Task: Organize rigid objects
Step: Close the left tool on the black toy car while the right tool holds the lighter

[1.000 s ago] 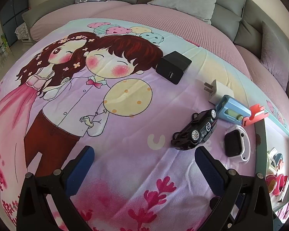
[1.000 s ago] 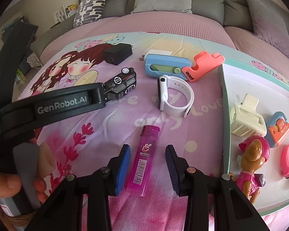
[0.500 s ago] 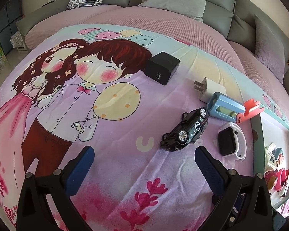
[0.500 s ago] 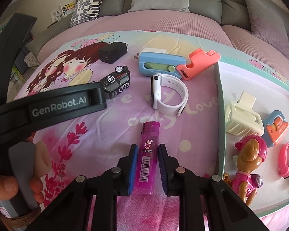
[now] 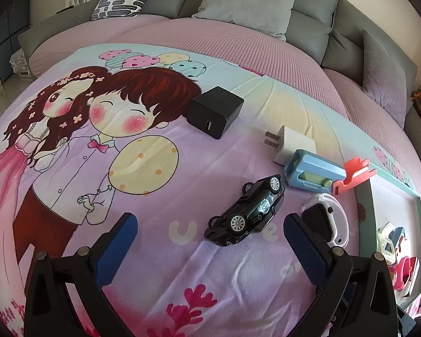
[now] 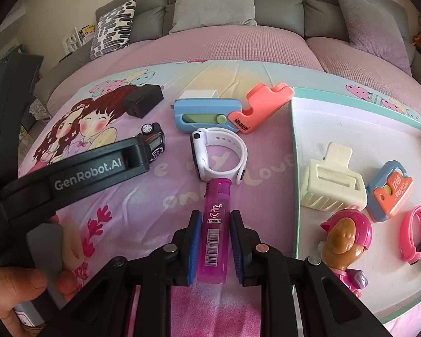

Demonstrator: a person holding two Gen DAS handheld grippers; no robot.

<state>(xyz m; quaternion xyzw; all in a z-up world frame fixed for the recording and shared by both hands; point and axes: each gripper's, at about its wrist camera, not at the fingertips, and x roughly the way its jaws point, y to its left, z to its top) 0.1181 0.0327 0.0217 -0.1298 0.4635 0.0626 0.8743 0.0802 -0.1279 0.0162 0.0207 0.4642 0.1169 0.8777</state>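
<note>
left claw [image 6: 143, 154] arm reads "genrobot.ai", lighter [image 6: 214, 233] perhaps "luxsoi".

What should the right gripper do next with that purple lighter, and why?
Probably lift it and carry it right to the tray. The right gripper is shut on the purple lighter, which lies on the blanket, while the tray already holds other sorted items.
</note>
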